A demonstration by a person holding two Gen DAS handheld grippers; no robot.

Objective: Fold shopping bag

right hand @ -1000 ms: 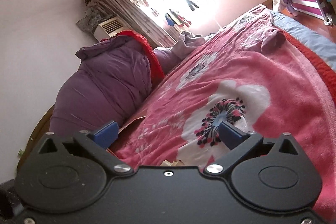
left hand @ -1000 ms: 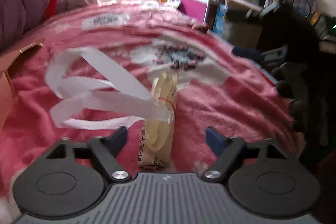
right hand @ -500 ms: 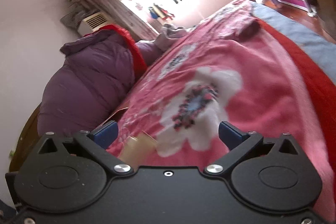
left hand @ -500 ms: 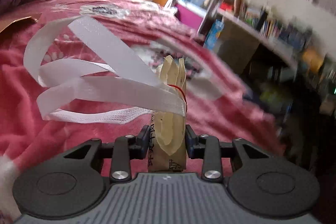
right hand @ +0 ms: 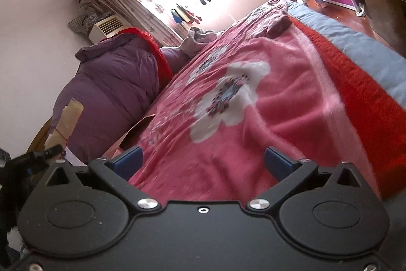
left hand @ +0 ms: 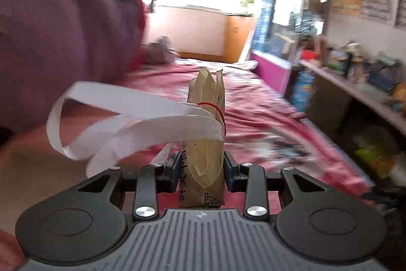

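- The bag [left hand: 205, 144] is already folded into a narrow, thick bundle, and a red band [left hand: 215, 109] goes around its upper part.
- The left gripper [left hand: 201, 173] pinches this bundle low down, one pad on each side; the bundle stands almost upright between the jaws.
- The figure for these jaws fell within the last second, so they have been closing, and the bag is what is between them.
- The white handles [left hand: 121, 118] are not folded in. They hang out to the left of the bundle as loose loops.
- In the left view the bundle is in the air above the pink blanket [left hand: 253, 103], apart from it. The picture is blurred, so finer detail I cannot tell.
- In the right view the same bundle [right hand: 67, 122] shows at the far left edge, in front of the purple quilt [right hand: 114, 78].
- The right gripper [right hand: 201, 160] is spread wide and holds nothing; only the blanket [right hand: 279, 106] with its white flower lies beyond its pads.
- My judgement: the folding itself looks finished, and the bundle is tied.
- What could remain is to tuck the handles in and to put the bundle down somewhere. Where it should go, the pictures do not show.
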